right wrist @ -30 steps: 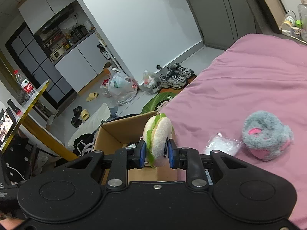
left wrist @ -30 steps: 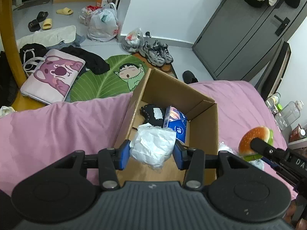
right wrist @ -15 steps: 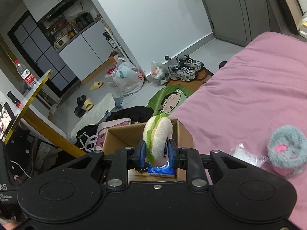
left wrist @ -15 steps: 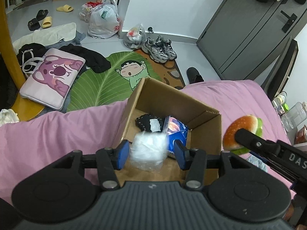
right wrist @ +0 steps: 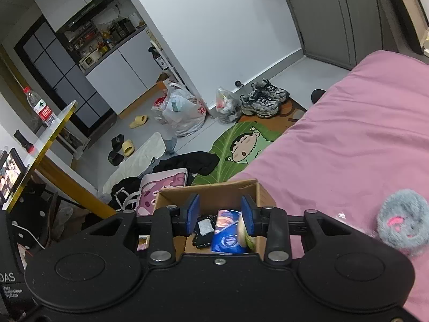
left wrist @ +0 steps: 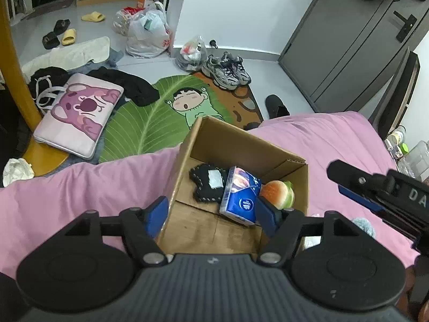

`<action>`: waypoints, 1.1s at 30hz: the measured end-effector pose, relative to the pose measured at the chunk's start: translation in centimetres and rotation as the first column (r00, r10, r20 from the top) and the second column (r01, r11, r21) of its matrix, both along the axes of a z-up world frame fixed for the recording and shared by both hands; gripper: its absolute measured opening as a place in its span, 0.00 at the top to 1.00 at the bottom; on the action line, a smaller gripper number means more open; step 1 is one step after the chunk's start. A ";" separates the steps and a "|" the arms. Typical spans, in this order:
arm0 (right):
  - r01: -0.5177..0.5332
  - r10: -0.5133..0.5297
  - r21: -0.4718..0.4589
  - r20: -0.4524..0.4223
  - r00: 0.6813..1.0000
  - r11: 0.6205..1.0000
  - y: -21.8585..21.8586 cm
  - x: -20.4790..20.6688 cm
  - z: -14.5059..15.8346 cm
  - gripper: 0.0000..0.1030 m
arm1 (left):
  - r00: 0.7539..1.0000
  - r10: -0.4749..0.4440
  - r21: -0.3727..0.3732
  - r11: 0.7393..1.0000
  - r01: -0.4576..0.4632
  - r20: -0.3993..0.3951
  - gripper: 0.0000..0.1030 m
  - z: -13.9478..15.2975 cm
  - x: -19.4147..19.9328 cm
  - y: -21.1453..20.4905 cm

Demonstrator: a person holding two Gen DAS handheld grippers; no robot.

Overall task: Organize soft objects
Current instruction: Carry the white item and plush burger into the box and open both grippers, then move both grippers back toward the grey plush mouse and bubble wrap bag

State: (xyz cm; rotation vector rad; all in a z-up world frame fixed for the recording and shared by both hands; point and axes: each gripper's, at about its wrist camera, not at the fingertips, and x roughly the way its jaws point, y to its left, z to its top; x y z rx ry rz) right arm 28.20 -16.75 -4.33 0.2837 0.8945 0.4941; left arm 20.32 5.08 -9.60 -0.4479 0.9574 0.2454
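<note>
An open cardboard box stands on the pink bed. Inside lie a black knitted piece, a blue tissue pack and a plush burger. My left gripper is open and empty above the box's near side. My right gripper is open and empty above the same box, and shows in the left wrist view at the box's right. The tissue pack and burger lie below it. A grey plush toy lies on the bed at right. The white plastic bag is out of sight.
The pink bed sheet surrounds the box. On the floor beyond are a green leaf mat, a pink pillow, grey sneakers and plastic bags. A yellow table stands at left. A clear packet lies by the grey toy.
My left gripper has opened and the white plastic bag it held is gone from view. My right gripper has opened and the plush burger has dropped into the box.
</note>
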 end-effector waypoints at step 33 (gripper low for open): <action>0.165 -0.165 0.017 -0.005 0.986 0.986 -13.8 -1.8 0.1 0.16 | 0.996 -0.043 0.147 0.989 0.031 0.075 0.12 3.6 -3.0 -8.0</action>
